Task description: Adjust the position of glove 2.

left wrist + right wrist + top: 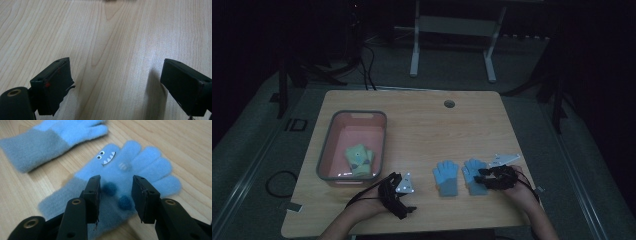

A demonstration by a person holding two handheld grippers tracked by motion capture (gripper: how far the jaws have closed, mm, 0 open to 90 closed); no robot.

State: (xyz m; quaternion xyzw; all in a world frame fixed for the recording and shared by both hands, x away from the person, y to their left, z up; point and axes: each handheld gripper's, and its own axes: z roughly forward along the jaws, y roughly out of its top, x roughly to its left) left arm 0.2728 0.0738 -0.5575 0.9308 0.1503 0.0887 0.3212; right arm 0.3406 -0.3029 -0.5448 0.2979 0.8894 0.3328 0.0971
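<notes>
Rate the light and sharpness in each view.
High view: dim, room behind nearly black, wooden table and basin still readable. Left gripper view: bright, glare on the wood, jaw shadows. Right gripper view: well lit, monster-face glove soft, second glove blurrier.

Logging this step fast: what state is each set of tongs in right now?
Left tongs: open, nothing between them, over bare table.
Right tongs: open, straddling the blue glove, not clamped on it.
</notes>
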